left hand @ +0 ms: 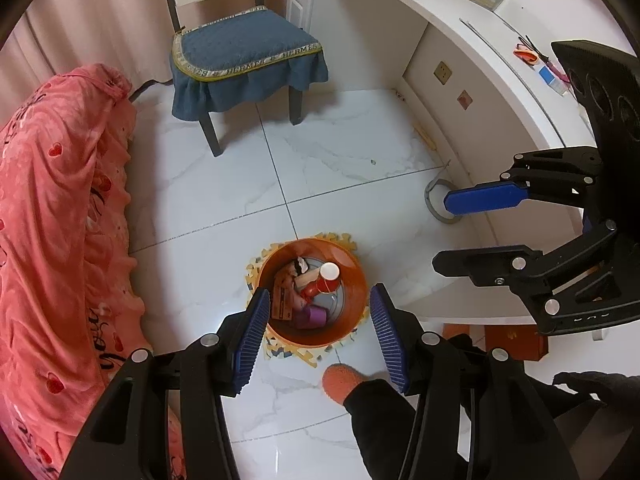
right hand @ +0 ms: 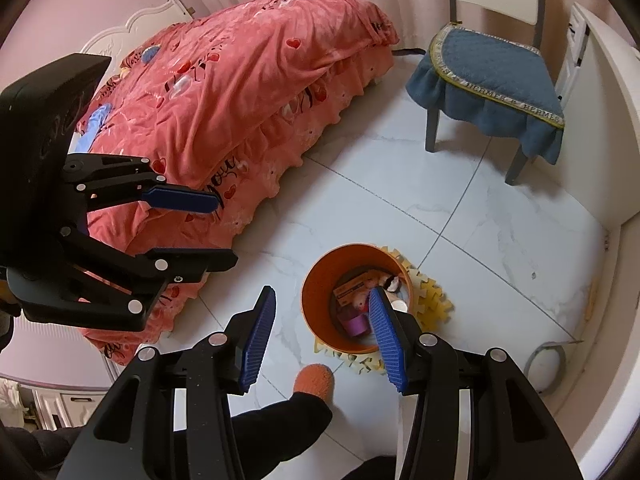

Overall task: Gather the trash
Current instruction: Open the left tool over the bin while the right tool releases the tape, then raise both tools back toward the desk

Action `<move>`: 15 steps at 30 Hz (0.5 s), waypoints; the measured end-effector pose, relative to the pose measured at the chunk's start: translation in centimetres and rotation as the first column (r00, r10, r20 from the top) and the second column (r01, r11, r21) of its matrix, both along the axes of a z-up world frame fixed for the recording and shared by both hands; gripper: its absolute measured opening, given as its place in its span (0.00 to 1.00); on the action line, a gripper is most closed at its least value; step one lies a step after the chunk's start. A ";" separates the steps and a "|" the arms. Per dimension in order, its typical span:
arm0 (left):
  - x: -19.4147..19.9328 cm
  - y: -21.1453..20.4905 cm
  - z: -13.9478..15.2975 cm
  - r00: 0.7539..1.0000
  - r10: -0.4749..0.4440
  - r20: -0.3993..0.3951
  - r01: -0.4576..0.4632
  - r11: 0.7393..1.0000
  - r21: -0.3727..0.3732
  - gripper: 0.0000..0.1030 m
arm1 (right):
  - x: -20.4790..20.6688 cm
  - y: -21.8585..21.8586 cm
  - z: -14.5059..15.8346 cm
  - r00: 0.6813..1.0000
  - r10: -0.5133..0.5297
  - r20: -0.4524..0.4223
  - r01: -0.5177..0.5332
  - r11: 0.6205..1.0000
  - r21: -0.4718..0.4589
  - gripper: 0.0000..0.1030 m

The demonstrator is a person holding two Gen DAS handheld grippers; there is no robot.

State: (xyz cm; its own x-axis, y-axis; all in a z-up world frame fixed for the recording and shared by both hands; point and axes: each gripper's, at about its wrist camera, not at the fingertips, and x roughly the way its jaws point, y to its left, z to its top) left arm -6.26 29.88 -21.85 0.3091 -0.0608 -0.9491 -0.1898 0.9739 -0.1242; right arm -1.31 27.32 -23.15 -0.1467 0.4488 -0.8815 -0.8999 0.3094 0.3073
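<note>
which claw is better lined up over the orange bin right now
Left. The left claw frames the orange bin squarely between its open fingers, while the right claw sits off toward the bin's edge. Both look empty.

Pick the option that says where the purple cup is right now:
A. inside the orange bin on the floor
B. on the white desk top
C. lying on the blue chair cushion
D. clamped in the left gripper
A: the purple cup lies at the bottom of the orange bin among other trash, and the left gripper above it holds nothing.
</note>
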 end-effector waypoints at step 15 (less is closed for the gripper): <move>2.8 -4.5 6.0 0.994 -0.079 0.073 0.075 0.995 0.062 0.61 | 3.3 -5.9 7.3 0.996 -0.083 0.033 0.078 0.990 0.119 0.49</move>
State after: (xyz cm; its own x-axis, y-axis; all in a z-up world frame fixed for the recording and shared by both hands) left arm -3.49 25.36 -15.85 0.3761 -0.0314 -0.9260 -0.1063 0.9914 -0.0769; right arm 2.01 21.46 -15.83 -0.0735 0.5586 -0.8262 -0.8851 0.3453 0.3121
